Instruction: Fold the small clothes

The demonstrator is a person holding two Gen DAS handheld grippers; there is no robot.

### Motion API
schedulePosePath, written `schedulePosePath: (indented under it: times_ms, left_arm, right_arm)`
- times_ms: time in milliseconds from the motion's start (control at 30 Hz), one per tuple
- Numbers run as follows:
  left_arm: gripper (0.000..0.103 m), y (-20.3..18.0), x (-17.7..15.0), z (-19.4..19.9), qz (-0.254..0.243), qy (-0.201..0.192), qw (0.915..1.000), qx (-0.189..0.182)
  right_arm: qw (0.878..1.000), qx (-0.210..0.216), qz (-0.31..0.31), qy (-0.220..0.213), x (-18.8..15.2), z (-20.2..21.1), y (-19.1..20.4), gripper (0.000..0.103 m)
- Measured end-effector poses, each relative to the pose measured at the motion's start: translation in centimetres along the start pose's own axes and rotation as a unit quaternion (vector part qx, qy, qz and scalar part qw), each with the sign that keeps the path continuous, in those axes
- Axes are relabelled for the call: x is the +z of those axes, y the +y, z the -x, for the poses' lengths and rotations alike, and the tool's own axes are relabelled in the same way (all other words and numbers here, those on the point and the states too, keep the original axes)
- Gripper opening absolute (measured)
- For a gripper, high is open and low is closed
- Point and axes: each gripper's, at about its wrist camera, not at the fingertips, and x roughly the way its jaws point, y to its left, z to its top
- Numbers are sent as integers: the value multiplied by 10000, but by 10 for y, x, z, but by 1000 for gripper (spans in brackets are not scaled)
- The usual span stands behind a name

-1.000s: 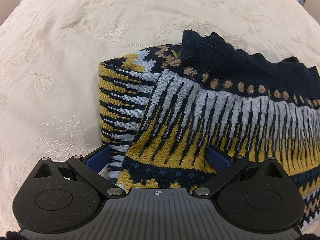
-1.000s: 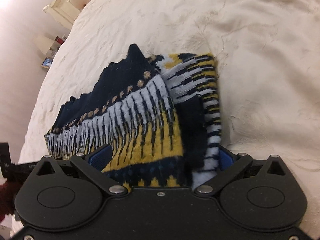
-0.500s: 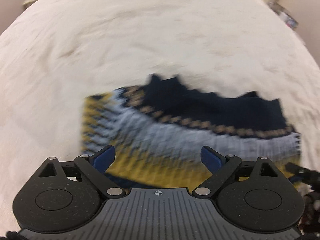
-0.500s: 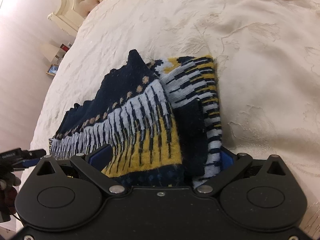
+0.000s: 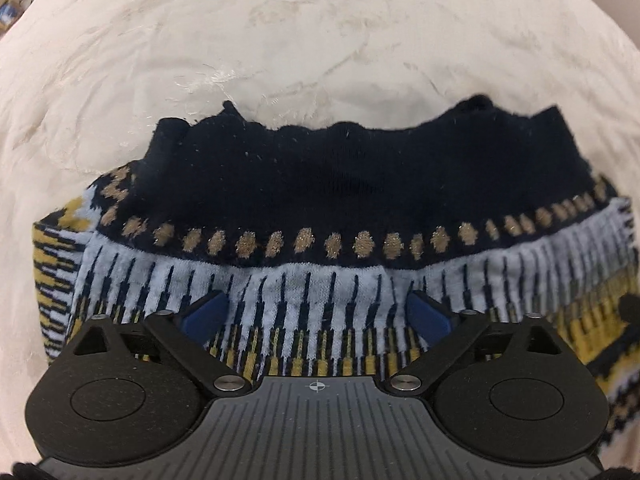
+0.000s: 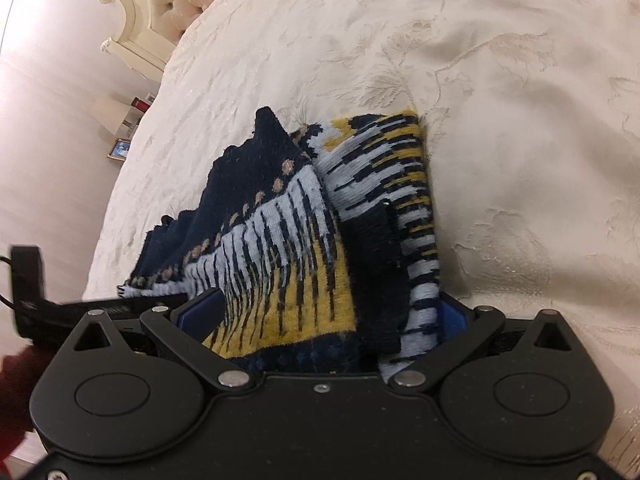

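A cream bedspread with a raised floral weave (image 6: 500, 128) fills most of both views, rumpled into soft ridges. In the upper left of the right wrist view stands a cream tufted headboard with a carved frame (image 6: 160, 8), and below it, along the pale wall, sit a small framed picture (image 6: 120, 149) and a few items too small to make out.

The navy, pale-blue and mustard patterned knit sweater (image 5: 320, 216) lies folded on the bedspread across the middle of the left wrist view, its dark navy band with a wavy edge toward the top of the frame and a row of tan dots beneath it. In the right wrist view the same garment (image 6: 288, 240) runs from centre to lower centre, a striped layer folded along its right side.

The left gripper (image 5: 318, 312) has its blue-padded fingers spread wide, with knit visible between and beneath them; whether they touch it cannot be told. The right gripper (image 6: 320, 316) also stands wide, the folded edge of the sweater bunched between its fingers.
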Motion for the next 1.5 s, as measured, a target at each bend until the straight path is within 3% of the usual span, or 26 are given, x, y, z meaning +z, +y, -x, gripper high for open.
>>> schedulePosePath:
  times_ms: [267, 567, 833, 967, 1067, 1133, 1300, 1500]
  left_arm:
    - [103, -1, 7, -16, 56, 1, 10000, -2]
    - [100, 15, -3, 18, 280, -27, 9992, -296]
    - [100, 9, -61, 52, 333, -2, 9986, -420]
    - [101, -2, -82, 43, -1, 52, 9998, -173]
    - [103, -10, -82, 33, -165, 118, 9998, -44]
    - [103, -10, -78, 26, -248, 147, 9996, 9]
    - [103, -9, -66, 17, -306, 169, 9994, -46]
    - [100, 15, -67, 45, -17, 62, 9991, -430]
  right_arm:
    - [9975, 589, -369, 136, 13, -2, -17, 103]
    - [9972, 564, -426, 225, 16, -7, -8, 103]
    - [9974, 527, -401, 296, 15, -9, 3, 103]
    - [9976, 483, -426, 260, 14, -10, 6, 101]
    - [9978, 402, -451, 259, 15, -9, 5, 93]
    - [9983, 318, -426, 257, 16, -9, 6, 76]
    - [9992, 145, -225, 311, 17, -8, 13, 44]
    - [9986, -282, 215, 392, 21, -3, 45, 38]
